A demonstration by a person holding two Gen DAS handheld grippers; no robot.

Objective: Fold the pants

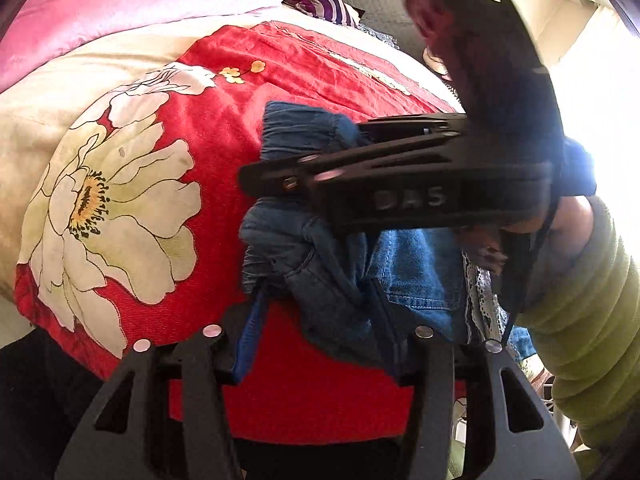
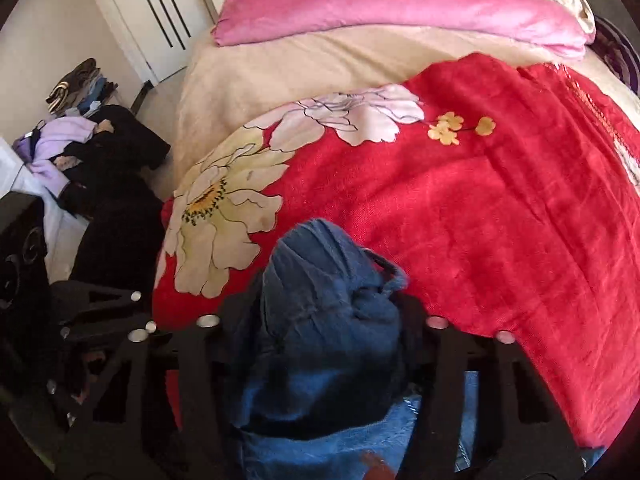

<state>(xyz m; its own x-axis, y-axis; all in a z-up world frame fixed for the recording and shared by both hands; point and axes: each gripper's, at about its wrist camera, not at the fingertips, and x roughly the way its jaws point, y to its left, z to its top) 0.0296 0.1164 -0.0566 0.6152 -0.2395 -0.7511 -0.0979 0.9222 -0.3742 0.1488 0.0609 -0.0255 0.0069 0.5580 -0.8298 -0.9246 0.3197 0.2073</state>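
Note:
Blue denim pants (image 1: 332,272) lie bunched on a red blanket with big white flowers (image 1: 224,120). In the left wrist view my left gripper (image 1: 320,308) is at the near edge of the heap, its blue pads pressed into the crumpled cloth on both sides. My right gripper (image 1: 304,152) comes in from the right across the heap, held by a hand in a green sleeve (image 1: 588,300). In the right wrist view the right gripper (image 2: 332,312) pinches a thick wad of the pants (image 2: 320,256) that fills the gap between its fingers. Most of the garment's shape is hidden in the bunch.
The red blanket (image 2: 480,220) covers a bed with a beige cover (image 2: 280,64) and a pink quilt (image 2: 400,0) at the far end. Left of the bed are a clothes pile (image 2: 80,152), a black speaker (image 2: 16,260) and a white door (image 2: 160,12).

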